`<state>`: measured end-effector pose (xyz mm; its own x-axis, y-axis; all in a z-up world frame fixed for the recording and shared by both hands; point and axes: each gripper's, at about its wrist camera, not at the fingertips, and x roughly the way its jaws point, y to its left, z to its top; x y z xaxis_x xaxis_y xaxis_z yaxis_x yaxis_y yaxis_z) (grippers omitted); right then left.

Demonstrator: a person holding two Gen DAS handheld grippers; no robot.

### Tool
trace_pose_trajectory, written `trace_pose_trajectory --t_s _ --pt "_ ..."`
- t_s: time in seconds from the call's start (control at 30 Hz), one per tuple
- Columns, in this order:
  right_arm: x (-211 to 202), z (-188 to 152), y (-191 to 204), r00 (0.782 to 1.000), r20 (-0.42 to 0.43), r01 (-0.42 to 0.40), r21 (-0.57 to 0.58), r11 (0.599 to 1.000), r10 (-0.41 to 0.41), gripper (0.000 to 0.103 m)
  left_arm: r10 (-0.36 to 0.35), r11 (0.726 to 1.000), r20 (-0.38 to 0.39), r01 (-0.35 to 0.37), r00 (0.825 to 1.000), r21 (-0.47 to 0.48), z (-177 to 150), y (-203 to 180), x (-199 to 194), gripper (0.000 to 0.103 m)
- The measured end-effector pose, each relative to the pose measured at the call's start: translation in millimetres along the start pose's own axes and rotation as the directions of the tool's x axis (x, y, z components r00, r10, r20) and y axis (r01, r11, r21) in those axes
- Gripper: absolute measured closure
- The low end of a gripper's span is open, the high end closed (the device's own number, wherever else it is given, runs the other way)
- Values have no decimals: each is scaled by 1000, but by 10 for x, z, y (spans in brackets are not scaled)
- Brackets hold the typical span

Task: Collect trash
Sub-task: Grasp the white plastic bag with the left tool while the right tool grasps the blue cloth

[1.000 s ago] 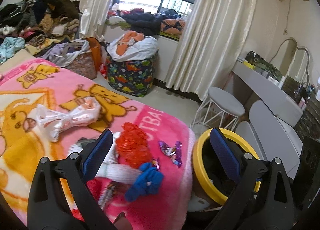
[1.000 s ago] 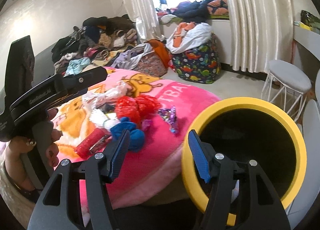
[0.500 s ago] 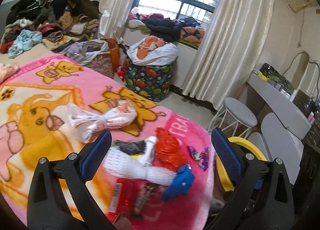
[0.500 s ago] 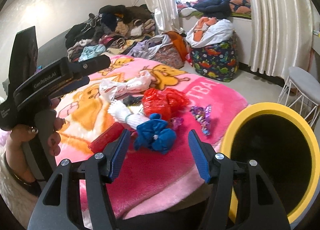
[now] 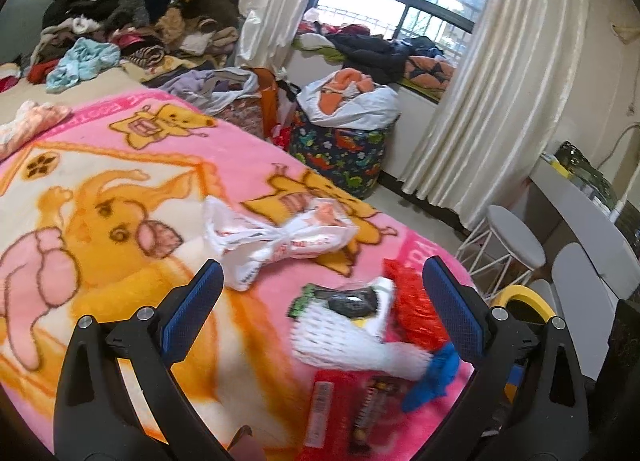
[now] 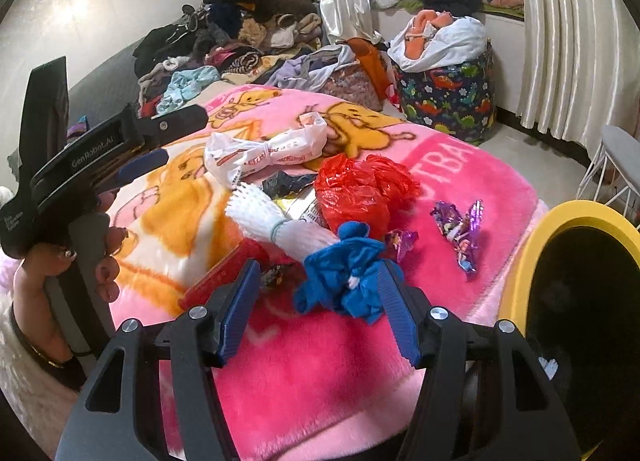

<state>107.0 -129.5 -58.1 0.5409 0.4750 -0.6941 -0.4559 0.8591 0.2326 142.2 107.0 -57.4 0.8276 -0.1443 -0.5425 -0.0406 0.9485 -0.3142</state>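
Note:
Trash lies on the pink blanket (image 6: pixel 472 165): a tied white plastic bag (image 5: pixel 280 239) (image 6: pixel 264 155), a white foam net (image 5: pixel 344 345) (image 6: pixel 276 225), a red plastic bag (image 6: pixel 360 189) (image 5: pixel 416 313), a crumpled blue bag (image 6: pixel 344 277) (image 5: pixel 436 373), a red packet (image 6: pixel 224 281) (image 5: pixel 324 409), a dark wrapper (image 5: pixel 348 299) and purple candy wrappers (image 6: pixel 460 233). My left gripper (image 5: pixel 320 309) is open and empty above the foam net. My right gripper (image 6: pixel 316 313) is open, its fingers either side of the blue bag. The yellow-rimmed bin (image 6: pixel 572 301) (image 5: pixel 524 301) stands at the bed's right edge.
A heap of clothes (image 5: pixel 132 25) covers the bed's far end. A dinosaur-print hamper (image 5: pixel 340 149) stands on the floor by the window. A white stool (image 5: pixel 512 237) and a white desk (image 5: pixel 592 221) are to the right.
Both grippers have swung left, away from the bin and over the trash. The right gripper has come up to the blue bag. Both stay open.

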Motion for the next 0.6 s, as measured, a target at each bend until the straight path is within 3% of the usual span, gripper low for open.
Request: trace_pose_trajectory --t_s 0.2,0.43,0.6 --pt "272 49 -1 998 -53 41 5 999 -40 47 32 998 -19 -33 999 -56 22 250 184 11" --pt "418 62 -138 995 -94 27 65 998 -21 88 60 990 -46 -66 997 -124 78 513 449 11" --pt "366 31 -186 996 -88 11 67 998 -5 97 61 979 -74 -74 995 -192 99 668 637 19"
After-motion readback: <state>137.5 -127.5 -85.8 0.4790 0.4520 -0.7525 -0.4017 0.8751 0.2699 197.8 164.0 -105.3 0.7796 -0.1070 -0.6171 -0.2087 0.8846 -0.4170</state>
